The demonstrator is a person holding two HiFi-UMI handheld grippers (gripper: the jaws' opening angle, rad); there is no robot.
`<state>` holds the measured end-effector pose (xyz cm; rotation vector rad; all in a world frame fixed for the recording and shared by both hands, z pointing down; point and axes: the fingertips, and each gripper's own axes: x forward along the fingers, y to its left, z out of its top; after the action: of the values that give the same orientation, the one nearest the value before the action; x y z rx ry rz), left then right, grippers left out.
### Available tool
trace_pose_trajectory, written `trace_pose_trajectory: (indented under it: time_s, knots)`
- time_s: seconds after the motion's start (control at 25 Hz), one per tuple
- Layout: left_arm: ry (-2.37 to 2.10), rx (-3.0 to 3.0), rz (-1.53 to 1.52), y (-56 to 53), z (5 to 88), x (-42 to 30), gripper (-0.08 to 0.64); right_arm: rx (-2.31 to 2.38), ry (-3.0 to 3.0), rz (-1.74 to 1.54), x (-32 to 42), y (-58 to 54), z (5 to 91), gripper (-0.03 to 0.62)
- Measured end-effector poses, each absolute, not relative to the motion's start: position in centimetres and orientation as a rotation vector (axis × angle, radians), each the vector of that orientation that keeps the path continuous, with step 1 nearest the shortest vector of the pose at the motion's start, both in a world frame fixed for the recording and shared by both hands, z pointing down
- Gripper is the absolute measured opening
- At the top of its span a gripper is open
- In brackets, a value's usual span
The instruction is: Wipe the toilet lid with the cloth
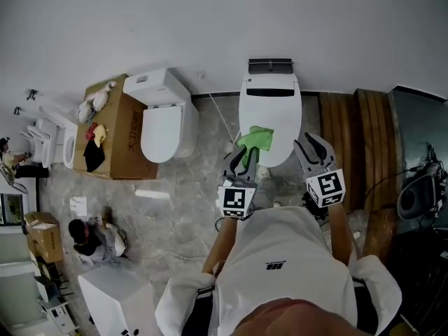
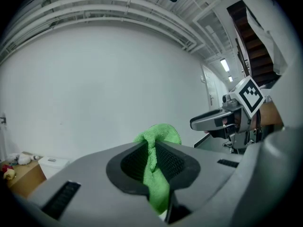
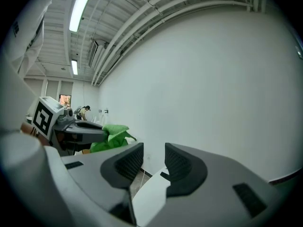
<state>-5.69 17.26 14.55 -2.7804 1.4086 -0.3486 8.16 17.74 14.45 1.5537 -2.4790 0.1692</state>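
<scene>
Head view: the left gripper (image 1: pixel 241 161) holds the green cloth (image 1: pixel 255 140) over the near half of the white toilet lid (image 1: pixel 271 107). The right gripper (image 1: pixel 315 152) is just beside it, at the lid's right edge.

Left gripper view: the jaws are clamped on the cloth, which bunches out above them.

Right gripper view: the jaws stand apart with nothing between them, and the lid shows below.

A cardboard box (image 1: pixel 127 145) stands just beside another toilet (image 1: pixel 161 128).

Toilet lid (image 1: pixel 274 114) free past cloth (image 1: pixel 255 138); wall (image 1: pixel 210 26) behind; second toilet (image 1: pixel 162 121) well left.
</scene>
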Motion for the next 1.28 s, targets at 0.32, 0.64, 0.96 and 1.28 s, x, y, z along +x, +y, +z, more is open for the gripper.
trace_pose_trajectory:
  time_s: [0.32, 0.64, 0.96, 1.28]
  knots:
    - [1.400, -2.816, -0.368, 9.4, 15.7, -6.6, 0.063, 1.549, -2.436, 0.209, 7.5, 10.5, 15.5, 0.136]
    - [1.375, -2.863, -0.395, 2.3, 17.0, -7.1, 0.064, 1.549, -2.393, 0.257, 6.9, 3.5, 16.7, 0.136]
    - [1.336, -2.912, -0.436, -4.2, 19.6, -6.6, 0.064, 1.555, -2.346, 0.301, 7.3, -2.4, 19.1, 0.137]
    - [1.271, -2.980, -0.469, -8.7, 22.9, -5.0, 0.064, 1.600, -2.269, 0.335, 9.3, -6.2, 21.5, 0.135]
